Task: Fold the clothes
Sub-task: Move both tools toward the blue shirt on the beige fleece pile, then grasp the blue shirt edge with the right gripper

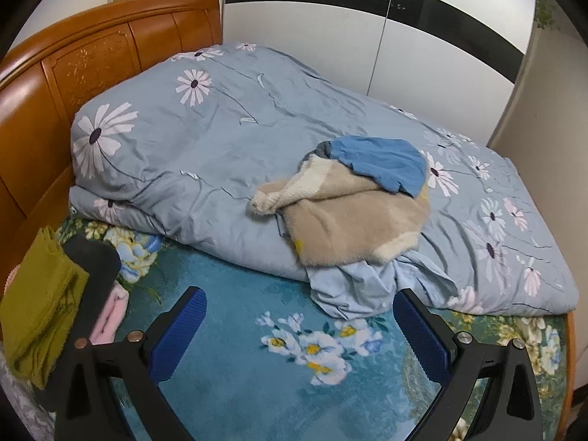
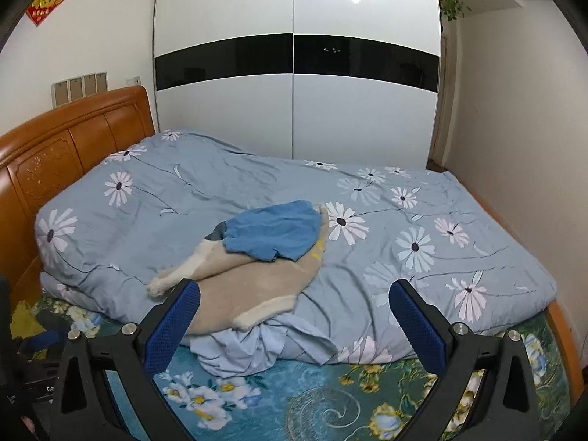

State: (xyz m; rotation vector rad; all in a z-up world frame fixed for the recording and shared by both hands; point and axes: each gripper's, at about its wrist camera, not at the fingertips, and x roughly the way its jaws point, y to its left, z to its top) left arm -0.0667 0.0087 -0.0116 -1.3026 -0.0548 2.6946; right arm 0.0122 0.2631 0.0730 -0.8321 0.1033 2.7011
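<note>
From the left wrist camera, the left gripper is hanging above the teal floral bedsheet with its two blue ribbed fingers spread wide apart, holding nothing. Beyond the fingertips, the pale blue quilt printed with white daisies is lying bunched across the bed. On the near slope of that quilt a fuzzy beige sweater with cream trim is sprawling unfolded, one cream-cuffed sleeve trailing toward the headboard side. A crumpled bright blue garment is resting on the sweater's far edge, partly covering it. A light blue rumpled cloth is spilling from the quilt's near edge onto the bedsheet, just below the sweater. To the quilt's left, near the orange wooden headboard, an olive-green cloth, something black and a pink item are lying together; what they are cannot be told.

From the right wrist camera, the right gripper is hovering before the same quilt, its blue ribbed fingers likewise set wide apart and empty. The beige sweater is lying on the quilt's near left part, behind the left fingertip, with the bright blue garment lying over its upper portion. The light blue cloth is sagging off the quilt onto the bedsheet. Behind the quilt, a white sliding wardrobe with a black band is standing against the wall.
</note>
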